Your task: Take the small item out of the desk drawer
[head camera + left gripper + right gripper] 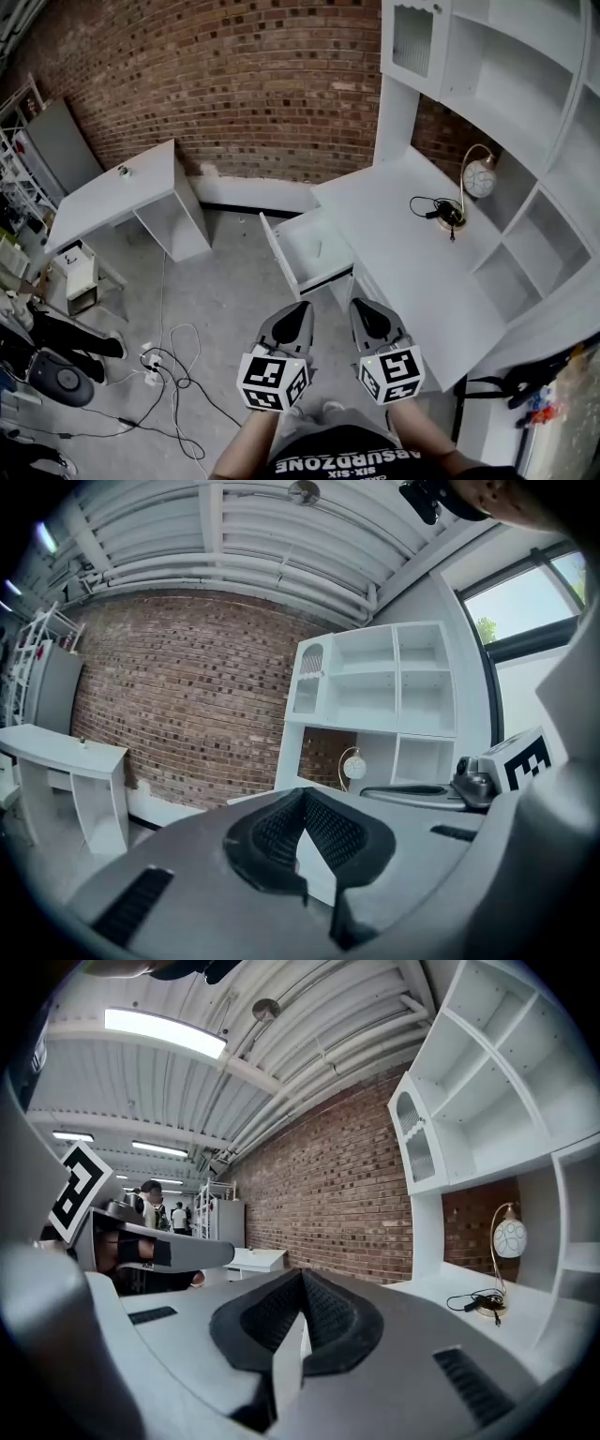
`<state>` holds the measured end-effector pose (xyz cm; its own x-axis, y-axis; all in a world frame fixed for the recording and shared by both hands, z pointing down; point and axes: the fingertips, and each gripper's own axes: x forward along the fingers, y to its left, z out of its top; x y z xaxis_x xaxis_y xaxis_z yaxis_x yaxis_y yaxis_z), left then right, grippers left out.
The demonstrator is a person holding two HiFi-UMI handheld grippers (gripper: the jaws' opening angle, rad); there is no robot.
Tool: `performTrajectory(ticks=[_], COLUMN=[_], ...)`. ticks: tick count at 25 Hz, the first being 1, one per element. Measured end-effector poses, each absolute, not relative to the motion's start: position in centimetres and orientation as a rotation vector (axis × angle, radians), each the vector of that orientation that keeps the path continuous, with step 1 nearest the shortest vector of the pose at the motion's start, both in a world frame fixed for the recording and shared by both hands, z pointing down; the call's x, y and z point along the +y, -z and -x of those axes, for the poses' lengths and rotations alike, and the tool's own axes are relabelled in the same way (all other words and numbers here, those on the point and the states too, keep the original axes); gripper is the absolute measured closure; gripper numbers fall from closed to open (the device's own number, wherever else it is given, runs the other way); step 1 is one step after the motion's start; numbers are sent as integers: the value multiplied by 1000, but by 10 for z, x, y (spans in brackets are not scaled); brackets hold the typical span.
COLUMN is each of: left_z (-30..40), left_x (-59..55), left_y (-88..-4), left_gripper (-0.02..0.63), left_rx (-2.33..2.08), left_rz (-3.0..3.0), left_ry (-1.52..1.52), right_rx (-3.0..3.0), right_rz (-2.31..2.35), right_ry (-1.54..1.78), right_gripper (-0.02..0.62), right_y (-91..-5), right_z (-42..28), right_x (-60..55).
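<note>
Drawer – contents too small to tell; shelf unit cut off right.

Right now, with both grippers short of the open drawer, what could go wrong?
Both the left gripper and right gripper are shut; reaching into the drawer that way would likely push the small item, only a faint speck here, instead of gripping it. Loose cables on the floor could snag a foot.

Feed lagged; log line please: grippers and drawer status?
left gripper: shut, empty | right gripper: shut, empty | drawer: open | grippers: side by side, short of drawer
</note>
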<state>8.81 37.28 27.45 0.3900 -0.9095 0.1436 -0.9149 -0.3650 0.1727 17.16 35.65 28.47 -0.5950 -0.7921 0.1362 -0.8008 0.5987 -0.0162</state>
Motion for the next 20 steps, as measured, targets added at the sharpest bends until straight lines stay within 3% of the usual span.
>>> performTrajectory(ticks=[20], left_z=[-86], left_x=[317], left_y=[-304], left_gripper=[600], left_rx=[-1685], left_rz=[-2340], left_ry=[-59], right_rx=[-2739], right_rz=[-1267], right_ry=[-189], right_gripper=[597], right_y=[-316], right_z=[-172], right_x=[293])
